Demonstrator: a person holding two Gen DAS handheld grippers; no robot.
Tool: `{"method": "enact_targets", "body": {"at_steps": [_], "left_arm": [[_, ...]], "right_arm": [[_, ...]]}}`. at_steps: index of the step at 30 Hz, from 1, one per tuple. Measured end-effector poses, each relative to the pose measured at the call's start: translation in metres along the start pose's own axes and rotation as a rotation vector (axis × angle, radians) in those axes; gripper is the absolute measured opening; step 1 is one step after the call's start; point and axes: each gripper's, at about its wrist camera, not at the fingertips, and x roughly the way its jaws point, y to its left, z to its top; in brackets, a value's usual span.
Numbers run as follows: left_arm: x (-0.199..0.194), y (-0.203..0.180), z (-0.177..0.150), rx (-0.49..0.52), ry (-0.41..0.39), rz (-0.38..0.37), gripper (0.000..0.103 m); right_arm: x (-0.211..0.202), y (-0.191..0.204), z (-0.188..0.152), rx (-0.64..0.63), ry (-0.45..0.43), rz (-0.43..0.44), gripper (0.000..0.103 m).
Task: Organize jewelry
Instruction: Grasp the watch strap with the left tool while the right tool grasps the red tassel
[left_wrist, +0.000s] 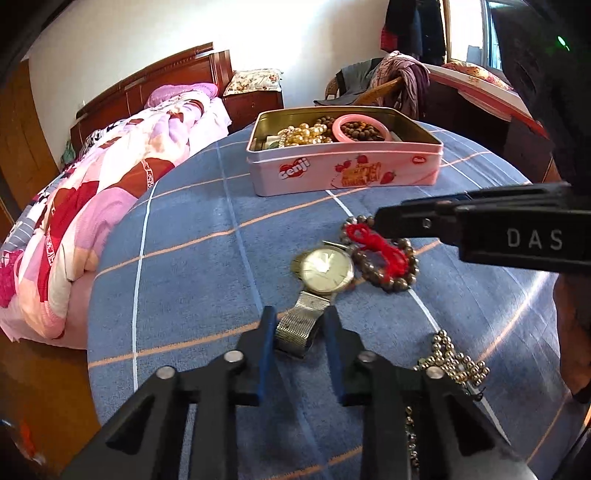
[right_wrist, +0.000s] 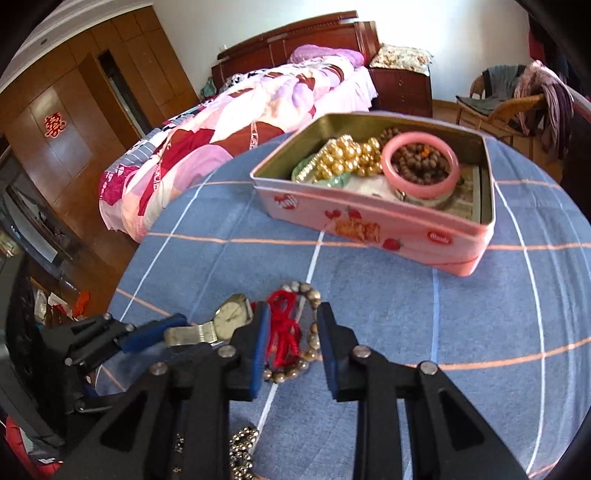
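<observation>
Both my grippers stand spread above jewelry lying in front of the pink tin (left_wrist: 343, 168).

My left gripper (left_wrist: 300, 325) is released, its blue pads either side of the mesh strap of the wristwatch (left_wrist: 325, 271), which lies flat on the blue checked cloth (left_wrist: 192, 236) on the near side of the tin. My right gripper (right_wrist: 290, 325) is also released, fingers straddling the bead bracelet (right_wrist: 295, 363) with the red cord (right_wrist: 284, 325), which lies just beside the watch, touching it, also nearer than the tin. A metal ball chain (left_wrist: 452, 360) lies still nearer, farthest from the tin. Inside the tin: gold pearl beads (right_wrist: 347, 157), a pink bangle (right_wrist: 421, 164), brown beads (right_wrist: 421, 166).
</observation>
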Motion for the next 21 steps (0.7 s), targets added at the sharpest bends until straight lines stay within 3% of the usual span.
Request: {"method": "enact_targets", "body": {"at_steps": [6,8,16,21], "left_arm": [[-0.002,0.001,-0.003,-0.029,-0.010,-0.013,0.016],[-0.003,0.002,-0.004,-0.041,-0.019,-0.009,0.016],[-0.018,0.011,-0.009,-0.106,-0.096,-0.026,0.015],[-0.021,0.014,-0.010,-0.133,-0.108,-0.019,0.015]], "right_arm": [[0.016,0.007,-0.002,-0.030,0.019,-0.012,0.031],[0.020,0.007,-0.002,-0.037,0.050,-0.014,0.026],[0.000,0.008,0.003,-0.030,-0.008,0.021,0.027],[0.014,0.022,0.003,-0.058,0.015,0.054,0.027]]}}
